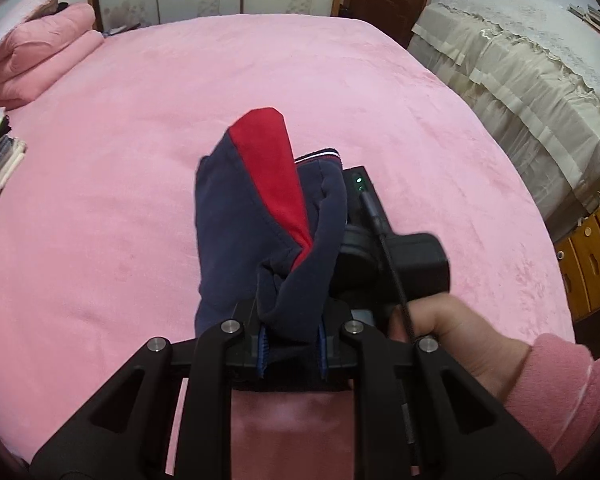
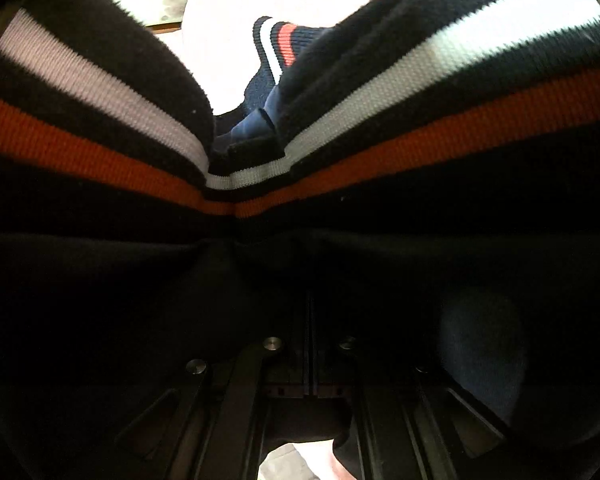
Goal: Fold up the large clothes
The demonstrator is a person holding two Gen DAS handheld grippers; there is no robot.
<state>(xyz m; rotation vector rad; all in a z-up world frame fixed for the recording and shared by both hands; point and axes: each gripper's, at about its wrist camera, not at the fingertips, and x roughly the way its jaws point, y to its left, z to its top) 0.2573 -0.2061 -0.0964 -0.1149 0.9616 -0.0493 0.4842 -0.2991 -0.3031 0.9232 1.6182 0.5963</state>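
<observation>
Closest to the left wrist cam, the left claw (image 1: 291,344) is clenched on a bunched wad of the navy and red garment (image 1: 256,216), blue pads pressed into the fabric on both sides. The garment runs straight away from the claw, long axis pointing toward the far end of the bed (image 1: 140,120), with the red panel tapering to a rounded tip up top. It's lifted off the pink cover rather than lying flat.

Just right of it, the right claw (image 1: 364,216) sits up against the cloth; its tips are buried in there, held by a hand (image 1: 460,340) in a pink sleeve. From the right wrist cam the striped ribbed hem (image 2: 236,196) (white and orange bands on black) is draped right over the fingers, which look pressed together, so it's gripping the hem. A striped cuff (image 2: 276,48) pokes up beyond.

Farther out: a folded pink quilt (image 1: 40,60) at the bed's far left corner, a stack of folded cloth (image 1: 0,176) at the left edge, and a lace-covered piece of furniture (image 1: 520,60) off to the right.
</observation>
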